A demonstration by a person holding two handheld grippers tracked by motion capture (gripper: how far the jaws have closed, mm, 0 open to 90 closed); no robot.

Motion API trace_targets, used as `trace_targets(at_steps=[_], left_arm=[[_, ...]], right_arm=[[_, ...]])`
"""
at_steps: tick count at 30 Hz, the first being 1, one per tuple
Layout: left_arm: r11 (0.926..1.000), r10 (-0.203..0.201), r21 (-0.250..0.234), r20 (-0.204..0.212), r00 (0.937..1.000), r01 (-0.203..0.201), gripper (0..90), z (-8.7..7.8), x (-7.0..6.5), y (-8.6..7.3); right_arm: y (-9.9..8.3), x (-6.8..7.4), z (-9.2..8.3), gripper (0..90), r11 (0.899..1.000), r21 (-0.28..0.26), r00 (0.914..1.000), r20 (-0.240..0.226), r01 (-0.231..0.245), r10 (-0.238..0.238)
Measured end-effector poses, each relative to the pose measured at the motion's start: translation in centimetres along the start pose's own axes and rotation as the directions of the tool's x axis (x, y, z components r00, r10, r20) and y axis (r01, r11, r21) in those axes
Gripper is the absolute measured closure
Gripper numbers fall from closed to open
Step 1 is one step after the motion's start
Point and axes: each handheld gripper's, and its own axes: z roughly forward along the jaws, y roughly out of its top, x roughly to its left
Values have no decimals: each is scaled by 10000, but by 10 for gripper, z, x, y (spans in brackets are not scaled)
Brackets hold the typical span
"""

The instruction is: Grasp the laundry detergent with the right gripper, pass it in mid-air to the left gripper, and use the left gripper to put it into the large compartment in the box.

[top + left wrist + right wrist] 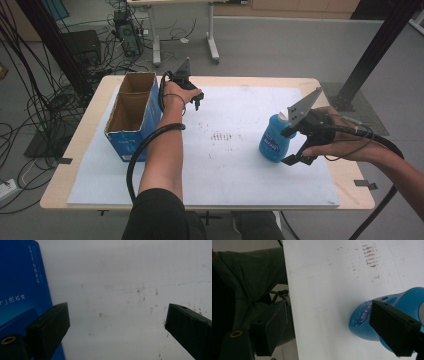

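Blue plastic bottle [274, 141], white cap, upright

A white board [240, 170] covers the desk [345, 180]. Beyond the desk's far edge, black cables [30, 115] lie on the floor [280, 50].

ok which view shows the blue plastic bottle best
The high view: the blue plastic bottle stands whole and upright on the white board, beside the right gripper. The right gripper view catches part of its body behind one jaw. The left gripper view looks at the blue cardboard box instead.
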Motion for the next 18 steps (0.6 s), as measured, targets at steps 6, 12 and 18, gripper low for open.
trace_targets(at_steps=[6,12,18], left_arm=[[10000,-13,-65,18,10000,13,60,-2,-1,-1],[9999,35,-149,4,10000,-35,60,-4,-1,-1],[9998,125,-152,0,9999,-125,61,-4,-3,-4]], right_arm=[[0,4,-4,148,10000,29,10000,15,-6,6],[-2,4,-4,148,9999,60,9999,124,-94,93],[-15,3,-13,148,9985,46,9969,559,-551,548]])
